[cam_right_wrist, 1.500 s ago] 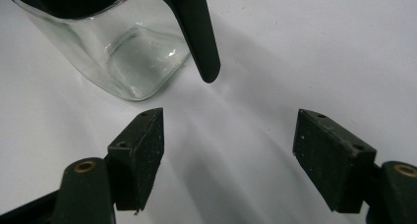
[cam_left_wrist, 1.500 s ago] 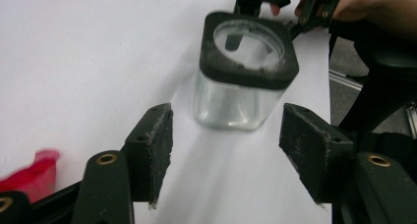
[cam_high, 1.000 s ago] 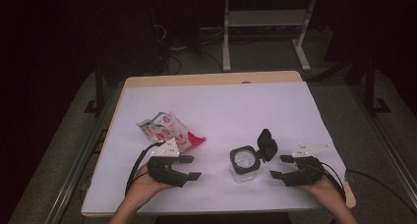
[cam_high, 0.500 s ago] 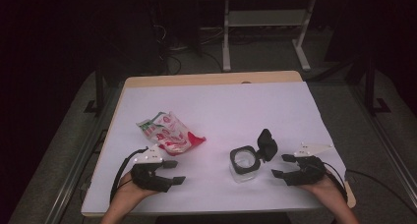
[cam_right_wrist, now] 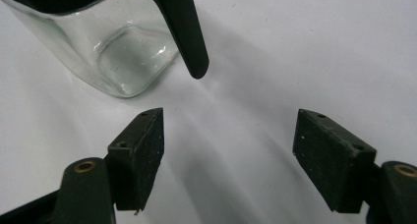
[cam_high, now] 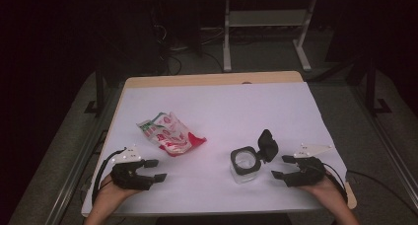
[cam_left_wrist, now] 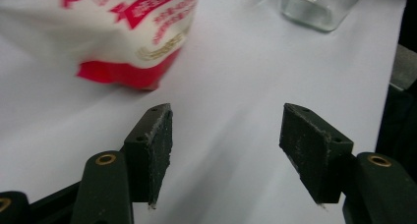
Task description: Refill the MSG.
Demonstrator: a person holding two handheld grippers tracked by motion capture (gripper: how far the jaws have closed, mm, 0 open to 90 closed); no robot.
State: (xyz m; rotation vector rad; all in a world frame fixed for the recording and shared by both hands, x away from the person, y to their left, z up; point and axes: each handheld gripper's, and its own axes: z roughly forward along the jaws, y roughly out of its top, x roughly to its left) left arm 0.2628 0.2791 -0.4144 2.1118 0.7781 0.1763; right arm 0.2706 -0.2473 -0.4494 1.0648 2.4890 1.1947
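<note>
Since the earlier frames, the left gripper (cam_high: 154, 169) is being seen drawn back from the snack bag (cam_high: 167, 133) toward the lower left of the high view, while the right gripper (cam_high: 280, 167) is being kept where it was, at the lower right. Both pairs of jaws are being held wide apart, with nothing gripped between them. On the white table (cam_high: 222, 106), the bag is being left lying left of centre, up and to the right of the left gripper and apart from it; the glass jar (cam_high: 245, 163) is being left standing right of centre, just beside the right gripper, its black hinged lid (cam_high: 266, 145) tipped open on the side toward that gripper. Bare white surface is lying between each gripper and its nearest thing. In the left gripper view, the bag's red lower edge (cam_left_wrist: 123, 76) is being shown at the upper left, blurred, and the jar's base (cam_left_wrist: 319, 8) at the upper right. In the right gripper view, the jar's clear wall (cam_right_wrist: 113, 52) is being shown at the upper left, with the lid's dark tab (cam_right_wrist: 187, 32) hanging beside it, above the gap between the jaws.
</note>
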